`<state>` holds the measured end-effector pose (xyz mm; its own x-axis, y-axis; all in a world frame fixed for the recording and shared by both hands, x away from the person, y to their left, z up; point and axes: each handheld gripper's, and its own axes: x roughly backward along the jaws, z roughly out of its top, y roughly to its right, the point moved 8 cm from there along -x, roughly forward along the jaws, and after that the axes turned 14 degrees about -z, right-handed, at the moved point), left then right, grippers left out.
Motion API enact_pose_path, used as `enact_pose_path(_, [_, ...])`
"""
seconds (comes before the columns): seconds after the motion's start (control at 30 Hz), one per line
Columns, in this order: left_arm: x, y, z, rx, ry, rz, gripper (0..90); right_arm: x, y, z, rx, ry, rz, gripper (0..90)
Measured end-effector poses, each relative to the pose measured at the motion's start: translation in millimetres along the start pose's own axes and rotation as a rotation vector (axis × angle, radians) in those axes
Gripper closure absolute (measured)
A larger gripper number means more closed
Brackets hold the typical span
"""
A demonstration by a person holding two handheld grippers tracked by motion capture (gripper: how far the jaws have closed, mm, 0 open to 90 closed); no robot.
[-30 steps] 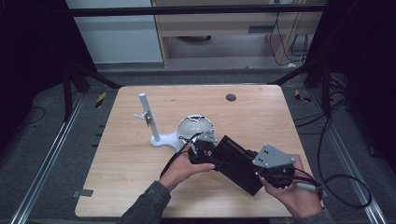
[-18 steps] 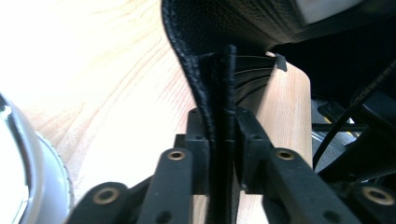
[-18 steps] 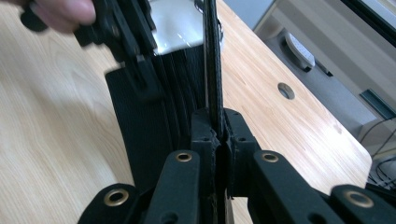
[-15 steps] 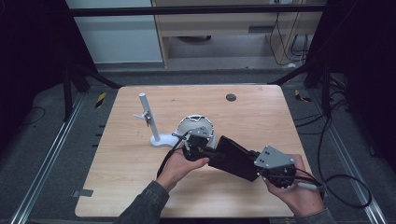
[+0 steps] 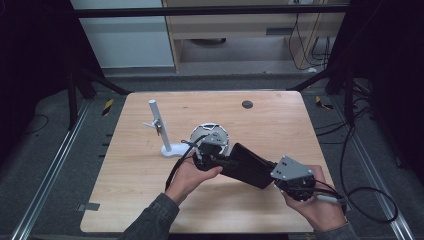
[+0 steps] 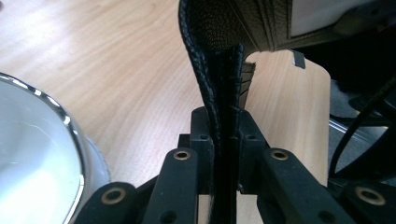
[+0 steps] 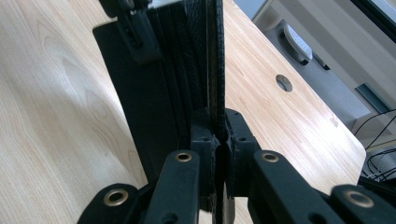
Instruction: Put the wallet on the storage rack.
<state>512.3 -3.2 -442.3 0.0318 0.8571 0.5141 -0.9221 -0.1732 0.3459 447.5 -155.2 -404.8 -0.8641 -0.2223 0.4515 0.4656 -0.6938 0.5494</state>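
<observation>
A black leather wallet point(image 5: 248, 165) hangs just above the table between both grippers. My left gripper point(image 5: 209, 159) is shut on the wallet's left end, next to a white round dish. In the left gripper view the stitched edge of the wallet point(image 6: 218, 65) runs up from between the closed jaws of the left gripper point(image 6: 224, 140). My right gripper point(image 5: 276, 176), topped by a grey plate, is shut on the opposite end. In the right gripper view the wallet point(image 7: 159, 88) stands edge-on, pinched in the right gripper point(image 7: 218, 136).
The white round dish point(image 5: 211, 135) with a shiny rim point(image 6: 56, 116) sits mid-table right behind the left gripper. A white stand point(image 5: 161, 131) with an upright post is to its left. A dark round hole point(image 5: 247, 104) marks the far table. Cables trail off right.
The left gripper has shifted slightly left and away with its end of the wallet, stretching it out lengthwise. The right gripper has barely moved.
</observation>
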Motion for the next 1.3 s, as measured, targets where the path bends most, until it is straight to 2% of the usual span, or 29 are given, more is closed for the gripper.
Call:
enact_pose_path(0.07, [5.6, 1.1, 4.8, 0.002, 0.008, 0.015, 80.6, -1.2, 0.4, -0.8, -0.004, 0.005, -0.003, 83.2])
enact_pose_path(0.13, [12.7, 3.0, 11.9, 0.002, 0.020, 0.027, 80.7, -2.6, -0.3, -1.9, -0.017, 0.011, 0.003, 77.6])
enact_pose_path(0.2, [20.9, 4.3, 20.4, -0.014, 0.014, 0.057, 80.9, -6.1, -3.3, -4.4, -0.039, 0.022, 0.010, 66.5])
enact_pose_path(0.27, [28.5, 5.1, 29.1, -0.019, 0.000, 0.087, 80.9, -10.5, -7.8, -9.5, -0.053, 0.010, 0.021, 52.4])
enact_pose_path(0.33, [36.3, 7.9, 38.6, -0.031, -0.013, 0.104, 80.9, -14.3, -13.3, -16.1, -0.068, 0.000, 0.036, 46.2])
enact_pose_path(0.47, [49.9, 15.1, 53.9, -0.068, -0.083, 0.154, 80.9, -21.0, -16.7, -30.9, -0.116, 0.005, 0.034, 35.0])
enact_pose_path(0.57, [58.3, 20.3, 63.3, -0.081, -0.127, 0.169, 80.9, -31.2, -12.5, -43.0, -0.169, -0.004, 0.014, 27.9])
enact_pose_path(0.63, [63.5, 23.4, 68.0, -0.088, -0.147, 0.180, 80.8, -38.6, -8.7, -50.4, -0.203, -0.016, -0.015, 25.3])
enact_pose_path(0.83, [77.4, 29.1, 74.0, -0.087, -0.198, 0.203, 80.8, -67.9, 4.1, -77.6, -0.406, -0.027, -0.113, 17.7])
enact_pose_path(0.97, [86.7, 30.5, 75.9, -0.089, -0.213, 0.222, 80.7, -77.7, -1.0, -93.1, -0.492, -0.071, -0.098, 13.0])
enact_pose_path(1.07, [95.1, 32.1, 77.6, -0.088, -0.211, 0.232, 80.7, -79.6, -4.2, -98.2, -0.497, -0.088, -0.098, 11.1])
enact_pose_path(1.3, [115.7, 33.0, 79.1, -0.100, -0.222, 0.261, 80.7, -77.8, -2.8, -104.4, -0.521, -0.091, -0.145, 11.0])
